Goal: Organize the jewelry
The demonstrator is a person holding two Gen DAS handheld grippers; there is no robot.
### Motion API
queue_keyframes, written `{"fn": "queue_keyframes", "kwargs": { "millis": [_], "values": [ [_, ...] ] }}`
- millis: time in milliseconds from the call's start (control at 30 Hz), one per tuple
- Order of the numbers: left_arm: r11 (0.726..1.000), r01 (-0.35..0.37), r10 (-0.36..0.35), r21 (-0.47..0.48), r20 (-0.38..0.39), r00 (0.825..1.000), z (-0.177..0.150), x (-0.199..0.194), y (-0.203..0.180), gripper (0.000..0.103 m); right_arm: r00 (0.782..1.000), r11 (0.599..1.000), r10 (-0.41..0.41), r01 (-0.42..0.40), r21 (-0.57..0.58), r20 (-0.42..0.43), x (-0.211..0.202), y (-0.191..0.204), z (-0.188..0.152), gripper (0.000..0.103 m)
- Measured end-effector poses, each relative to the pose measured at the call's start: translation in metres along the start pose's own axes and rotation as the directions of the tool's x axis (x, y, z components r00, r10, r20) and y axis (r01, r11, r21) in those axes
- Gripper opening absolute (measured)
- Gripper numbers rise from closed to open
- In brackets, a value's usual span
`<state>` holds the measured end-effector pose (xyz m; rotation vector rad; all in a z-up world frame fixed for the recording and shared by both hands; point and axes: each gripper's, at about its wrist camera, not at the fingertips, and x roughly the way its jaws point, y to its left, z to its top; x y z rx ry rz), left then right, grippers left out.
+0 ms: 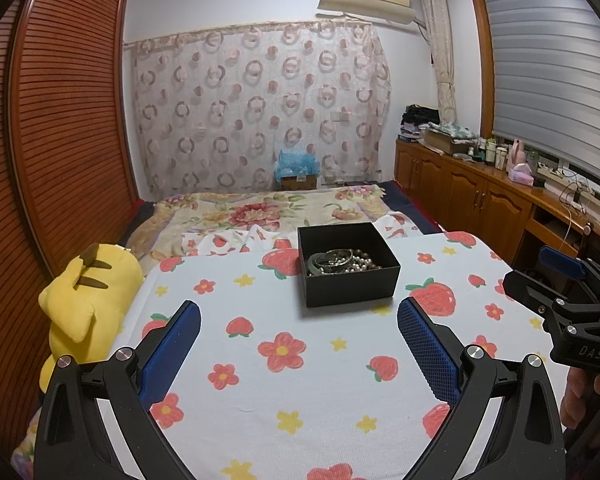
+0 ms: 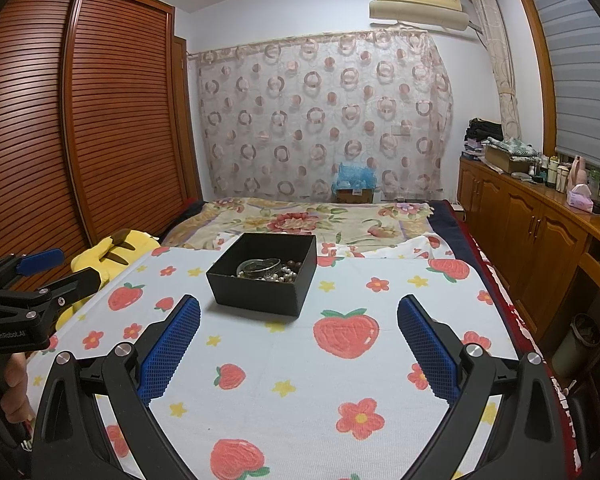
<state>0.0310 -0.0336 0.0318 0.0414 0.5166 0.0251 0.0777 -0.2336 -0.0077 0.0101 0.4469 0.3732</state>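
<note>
An open black box (image 1: 350, 280) stands on the strawberry-print cloth (image 1: 292, 380). It holds jewelry (image 1: 342, 261): a pearl strand, dark beads and metal bangles. My left gripper (image 1: 299, 314) is open and empty, just short of the box. In the right wrist view the box (image 2: 260, 288) sits ahead and left of centre, with the jewelry (image 2: 266, 270) inside. My right gripper (image 2: 299, 312) is open and empty, close to the box's near edge. Each gripper shows at the edge of the other's view, the right one (image 1: 560, 276) and the left one (image 2: 40, 268).
A yellow plush toy (image 1: 88, 292) lies at the cloth's left edge. A floral bedspread (image 1: 260, 212) stretches behind the box. A slatted wardrobe (image 1: 60, 120) stands on the left, wooden cabinets (image 2: 532, 232) with bottles on the right, and a bin (image 2: 576, 344) on the floor.
</note>
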Motion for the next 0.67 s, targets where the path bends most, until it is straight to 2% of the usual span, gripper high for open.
{"fn": "queue_keyframes", "kwargs": {
  "millis": [667],
  "values": [
    [1.000, 0.001, -0.001, -0.002, 0.002, 1.000, -0.0020, -0.0001, 0.0004, 0.095, 1.000, 1.000, -0.002, 0.002, 0.001, 0.002, 0.0004, 0.0000, -0.0003, 0.100]
  ]
}}
